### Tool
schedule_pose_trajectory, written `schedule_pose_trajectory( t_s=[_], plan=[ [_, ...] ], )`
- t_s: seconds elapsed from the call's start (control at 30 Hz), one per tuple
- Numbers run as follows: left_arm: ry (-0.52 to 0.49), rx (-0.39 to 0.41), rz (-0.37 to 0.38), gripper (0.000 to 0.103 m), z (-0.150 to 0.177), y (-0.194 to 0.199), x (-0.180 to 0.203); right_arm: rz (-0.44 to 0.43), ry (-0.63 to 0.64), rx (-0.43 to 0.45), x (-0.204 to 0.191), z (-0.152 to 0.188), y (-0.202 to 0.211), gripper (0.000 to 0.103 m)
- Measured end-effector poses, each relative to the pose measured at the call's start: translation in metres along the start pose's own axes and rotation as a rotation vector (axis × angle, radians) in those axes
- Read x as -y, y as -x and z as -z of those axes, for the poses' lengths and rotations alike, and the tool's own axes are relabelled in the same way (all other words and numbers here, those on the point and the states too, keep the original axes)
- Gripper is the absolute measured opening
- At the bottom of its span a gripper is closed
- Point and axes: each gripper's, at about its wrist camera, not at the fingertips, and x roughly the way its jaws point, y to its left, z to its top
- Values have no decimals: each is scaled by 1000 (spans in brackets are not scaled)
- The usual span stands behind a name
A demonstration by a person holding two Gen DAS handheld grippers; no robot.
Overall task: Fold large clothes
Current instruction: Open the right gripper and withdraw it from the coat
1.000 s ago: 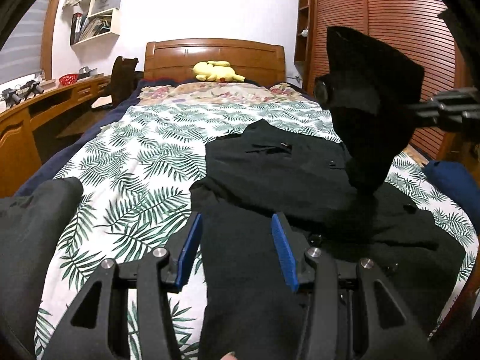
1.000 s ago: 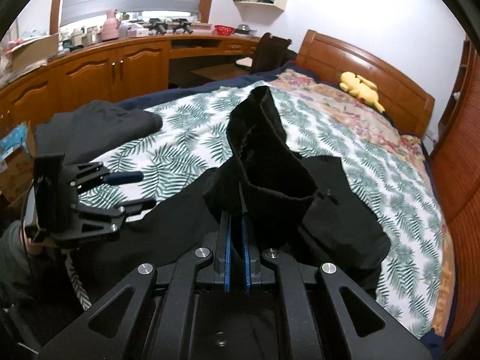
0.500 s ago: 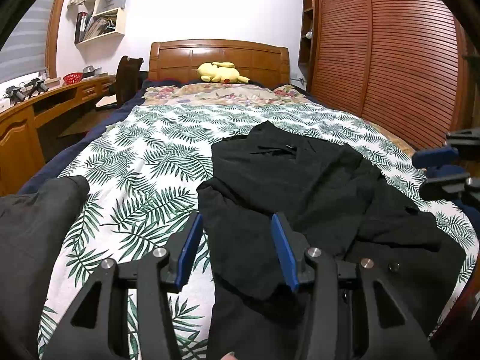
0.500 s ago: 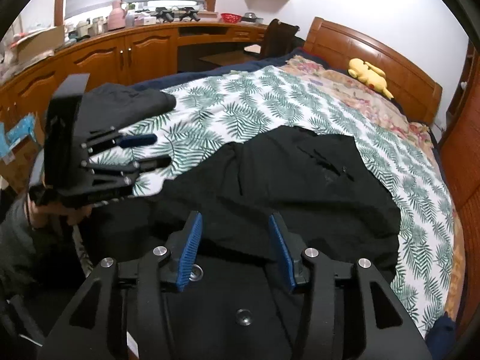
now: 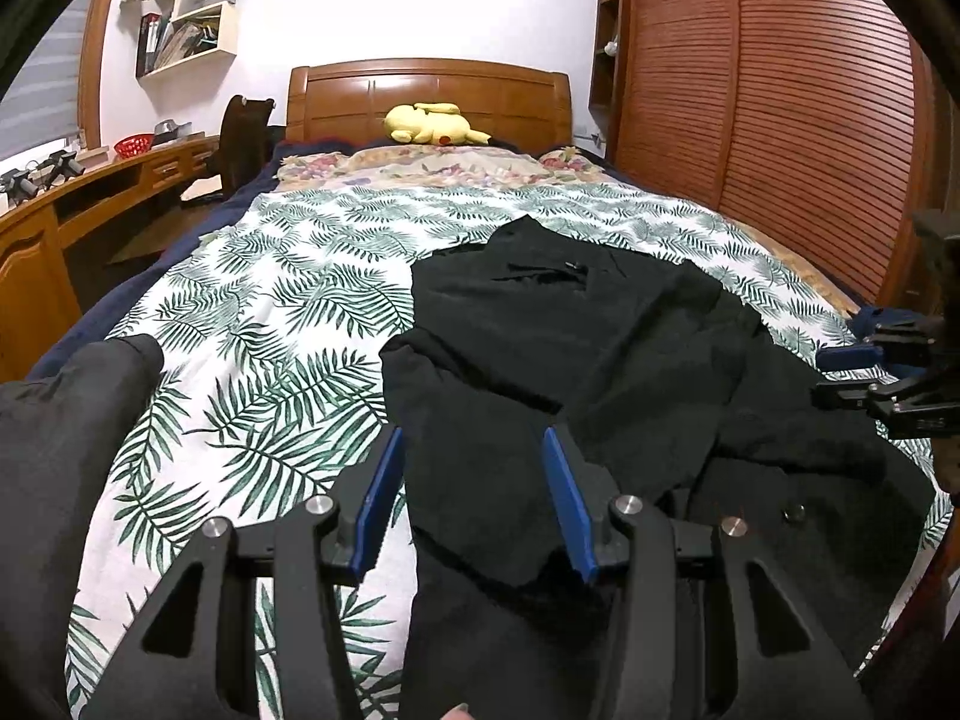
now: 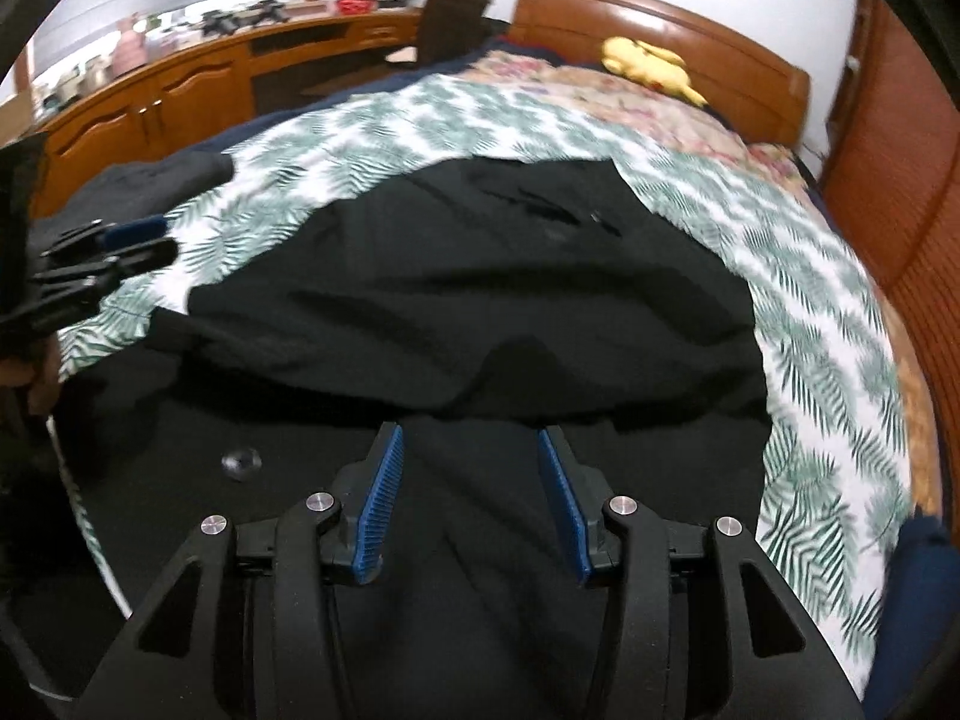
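Note:
A large black garment (image 5: 600,330) lies spread over the leaf-print bed cover (image 5: 270,300), with one part folded over its middle. My left gripper (image 5: 471,450) hangs open just above the garment's near left edge, nothing between its blue pads. My right gripper (image 6: 468,450) is open too, low over the near part of the black garment (image 6: 480,276), its pads apart from the cloth. Each gripper shows in the other's view: the right gripper (image 5: 846,372) at the right edge, the left gripper (image 6: 144,240) at the far left, held by a hand.
A dark grey garment (image 5: 60,420) lies at the bed's near left corner. A yellow plush toy (image 5: 429,123) sits by the wooden headboard (image 5: 420,90). A long wooden desk (image 5: 90,180) runs along the left. Slatted wardrobe doors (image 5: 780,90) stand on the right.
The right gripper opened and let go of the raised black flap, which now lies flat on the garment. It then dropped toward the near edge. The left gripper stayed put.

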Motion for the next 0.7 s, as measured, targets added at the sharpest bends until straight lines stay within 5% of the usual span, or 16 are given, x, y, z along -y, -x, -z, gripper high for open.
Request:
schedule_pose_trajectory(
  t_s=[0.33,0.7],
  plan=[
    [-3,-31,25,47,6,0,3,2,-47,-17,8,-3,-38,47],
    [1,-54,20,47,11,3,-2,-100,-30,-10,-37,-37,-78,47]
  ],
)
